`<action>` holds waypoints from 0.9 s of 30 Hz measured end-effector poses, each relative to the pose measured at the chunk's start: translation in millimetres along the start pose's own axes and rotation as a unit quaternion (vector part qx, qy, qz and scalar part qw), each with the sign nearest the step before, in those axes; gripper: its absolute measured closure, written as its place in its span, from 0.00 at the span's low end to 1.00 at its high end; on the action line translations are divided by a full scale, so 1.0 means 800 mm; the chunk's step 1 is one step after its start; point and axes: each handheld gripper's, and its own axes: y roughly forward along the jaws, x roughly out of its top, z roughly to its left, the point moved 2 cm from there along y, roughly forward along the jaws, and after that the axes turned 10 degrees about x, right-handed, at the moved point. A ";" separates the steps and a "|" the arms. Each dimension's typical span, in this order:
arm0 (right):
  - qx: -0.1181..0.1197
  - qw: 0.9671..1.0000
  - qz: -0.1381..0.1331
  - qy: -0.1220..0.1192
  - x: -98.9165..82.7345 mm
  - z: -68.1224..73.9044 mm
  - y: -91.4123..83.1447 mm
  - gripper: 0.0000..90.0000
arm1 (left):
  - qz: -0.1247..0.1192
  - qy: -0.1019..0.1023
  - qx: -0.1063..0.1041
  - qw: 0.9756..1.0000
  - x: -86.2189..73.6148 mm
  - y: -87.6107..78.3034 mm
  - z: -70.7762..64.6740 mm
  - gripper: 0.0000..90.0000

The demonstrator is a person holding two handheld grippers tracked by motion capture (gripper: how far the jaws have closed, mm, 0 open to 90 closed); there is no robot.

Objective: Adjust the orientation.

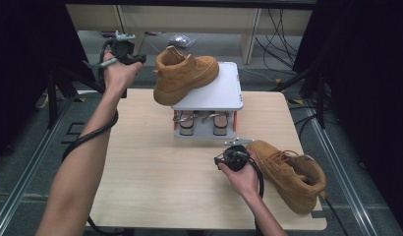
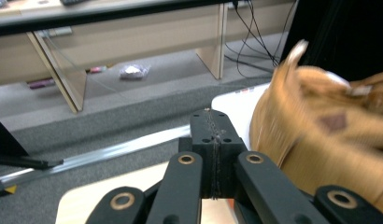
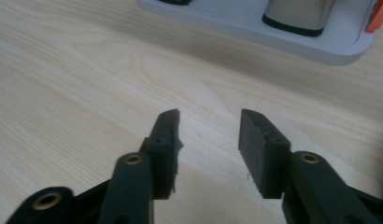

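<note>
Left gripper point(image 2: 213, 140): jaws pressed together, nothing between them; sits at about 9 o'clock of the raised boot.
Raised boot point(image 1: 182, 73): tan, on the white rack point(image 1: 216, 91), heel overhanging its left edge.
Right gripper point(image 3: 208, 140): jaws partly apart, holding nothing, over the table point(image 1: 140, 162).
Second boot point(image 1: 288, 172): lying at 3 o'clock of the right gripper, possibly touching the hand.

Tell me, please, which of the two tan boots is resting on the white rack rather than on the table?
The boot at the back, which sits tilted on the white rack's top shelf. The other boot lies on the wooden table, near the right gripper.
</note>
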 end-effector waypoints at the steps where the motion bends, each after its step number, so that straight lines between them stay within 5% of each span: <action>1: -0.002 1.000 -0.008 0.001 0.002 0.001 -0.001 0.74 | 0.003 0.000 -0.005 1.000 -0.007 0.000 0.001 1.00; 9: 0.016 0.999 -0.031 -0.023 0.026 0.014 -0.006 1.00 | 0.013 0.038 -0.025 0.999 -0.068 0.004 0.000 1.00; 11: 0.020 0.999 -0.036 -0.013 0.034 0.021 -0.005 1.00 | 0.014 0.040 -0.028 0.999 -0.079 0.007 -0.004 1.00; 13: 0.021 0.998 -0.046 -0.039 0.044 0.022 -0.005 1.00 | 0.013 0.041 -0.029 0.999 -0.086 0.010 -0.005 1.00; 16: 0.025 0.998 -0.057 -0.028 0.057 0.031 -0.005 1.00 | 0.021 0.048 -0.036 0.998 -0.093 0.013 -0.010 1.00; 27: 0.036 0.992 -0.103 -0.060 0.106 0.049 0.007 1.00 | 0.020 0.061 -0.049 0.997 -0.106 0.022 -0.017 1.00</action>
